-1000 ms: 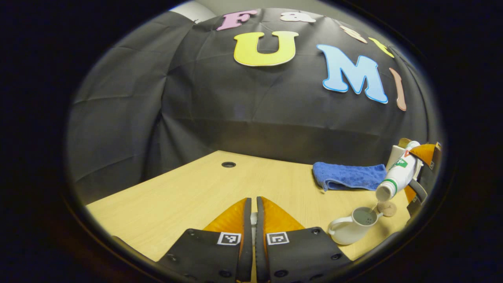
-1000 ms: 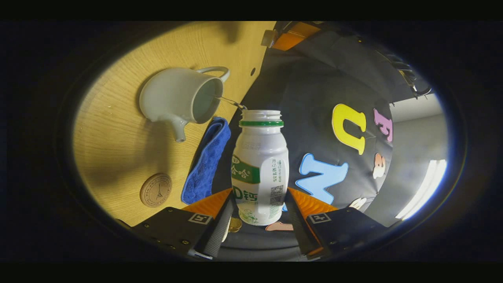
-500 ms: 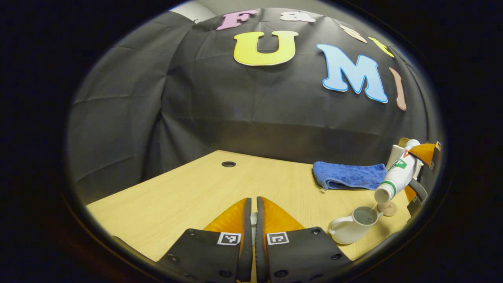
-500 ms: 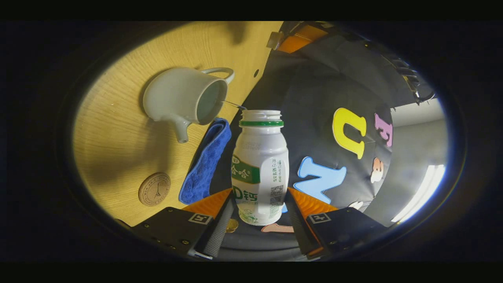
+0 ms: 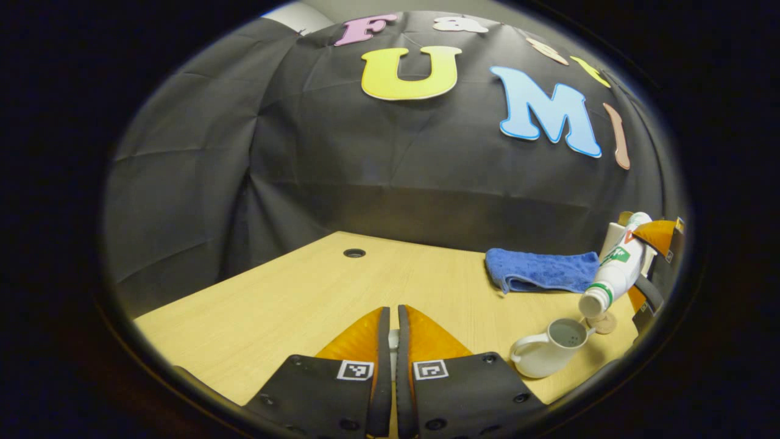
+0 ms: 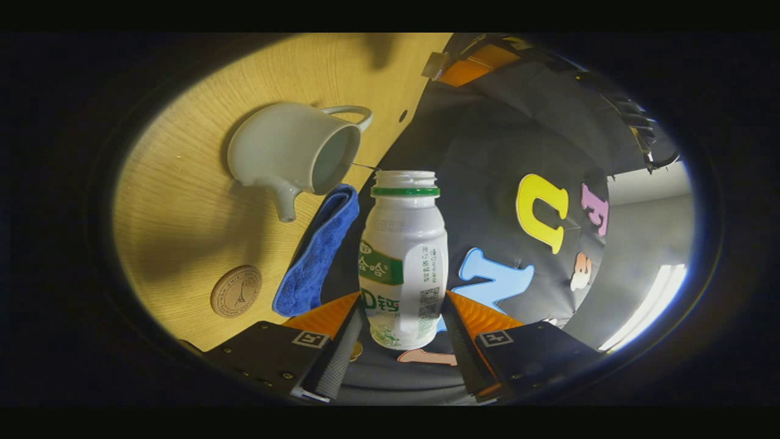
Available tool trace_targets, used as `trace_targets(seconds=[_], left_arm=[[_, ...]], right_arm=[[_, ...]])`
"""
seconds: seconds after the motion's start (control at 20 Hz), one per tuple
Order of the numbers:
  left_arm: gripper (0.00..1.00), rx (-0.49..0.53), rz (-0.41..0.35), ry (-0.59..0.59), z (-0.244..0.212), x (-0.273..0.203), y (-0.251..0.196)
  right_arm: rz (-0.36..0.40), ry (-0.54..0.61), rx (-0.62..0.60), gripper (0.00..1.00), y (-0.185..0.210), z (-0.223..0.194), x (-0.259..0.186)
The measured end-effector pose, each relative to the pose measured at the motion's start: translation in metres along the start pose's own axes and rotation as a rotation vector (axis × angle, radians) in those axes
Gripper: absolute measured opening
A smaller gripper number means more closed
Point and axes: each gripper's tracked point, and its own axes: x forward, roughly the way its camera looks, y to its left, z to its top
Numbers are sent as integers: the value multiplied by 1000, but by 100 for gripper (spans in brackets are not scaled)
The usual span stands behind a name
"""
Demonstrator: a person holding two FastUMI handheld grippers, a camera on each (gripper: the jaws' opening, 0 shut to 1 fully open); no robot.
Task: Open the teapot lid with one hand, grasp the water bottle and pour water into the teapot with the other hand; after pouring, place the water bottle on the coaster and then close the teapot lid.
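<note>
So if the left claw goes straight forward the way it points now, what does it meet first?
Probably only the bare table, then the black cloth wall; depth is hard to judge.

Left claw [image 5: 390, 341]: two flat tapered fingers, ribbed faces, on black mounting blocks. Each block bore one square black-and-white fiducial marker and several round screw heads. Right claw [image 6: 399, 338]: same build, black blocks, one marker per block, small screws along the edges, textured strips lining the fingers' inner faces.
</note>
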Motion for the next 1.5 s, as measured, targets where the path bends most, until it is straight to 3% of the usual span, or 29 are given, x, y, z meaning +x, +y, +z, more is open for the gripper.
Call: trace_targets(seconds=[0.4,0.45,1.05,1.15,1.3,1.5], left_arm=[[10,7,2,6,-1,0,0],[14,6,1,6,-1,1,0],[10,10,1,13,-3,1,0],[14,11,1,12,-3,1,0],[10,8,4,8,-2,0,2],[10,-6,-5,-1,-1,0,-1]], right_arm=[[-23,-9,-43,74,-4,2,1],[-28,-9,-54,74,-5,2,1],[-76,-23,-130,74,-10,5,1],[-67,-25,-114,74,-7,5,1],[-34,-15,-51,74,3,3,-1],[13,21,115,74,18,-3,-5]])
